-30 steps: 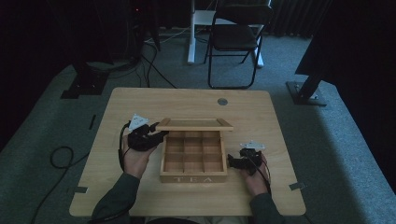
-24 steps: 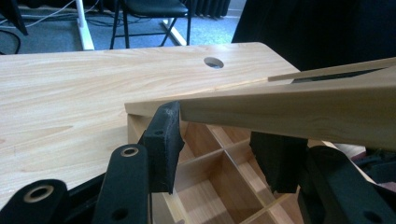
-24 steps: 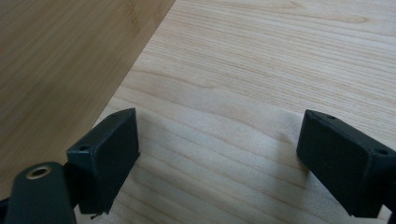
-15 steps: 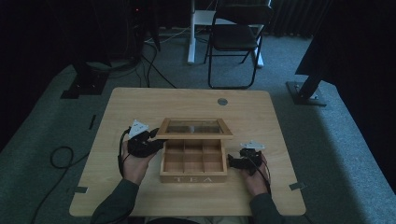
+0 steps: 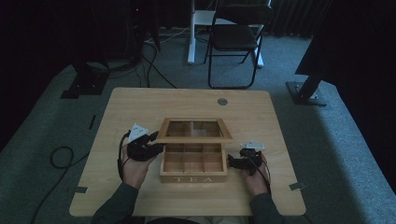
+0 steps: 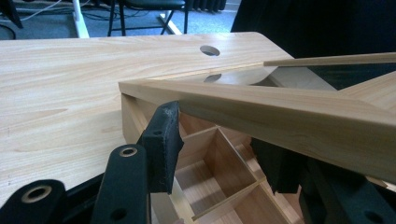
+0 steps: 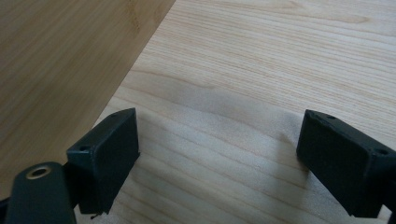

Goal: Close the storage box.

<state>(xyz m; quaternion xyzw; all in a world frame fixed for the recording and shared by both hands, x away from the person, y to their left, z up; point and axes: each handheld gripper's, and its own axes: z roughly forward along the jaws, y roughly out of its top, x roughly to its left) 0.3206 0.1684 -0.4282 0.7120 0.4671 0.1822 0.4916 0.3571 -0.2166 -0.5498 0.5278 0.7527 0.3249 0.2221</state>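
On the tabletop [image 5: 140, 107] the tea box [image 5: 193, 164] stood mid-front, its glass lid [image 5: 194, 130] lowered further than a second before. The left gripper [image 5: 150, 148] pinched the lid's edge; the right gripper [image 5: 232, 163] waited beside the box, jaws spread.

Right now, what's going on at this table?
A person holds a gripper in each hand at a wooden tea box on the table. The left gripper is at the left edge of the glass-paned lid, which is propped partly open above the empty compartments; the left gripper view shows its jaws on either side of the lid's frame. The right gripper, jaws open, sits against the box's right side, holding nothing.
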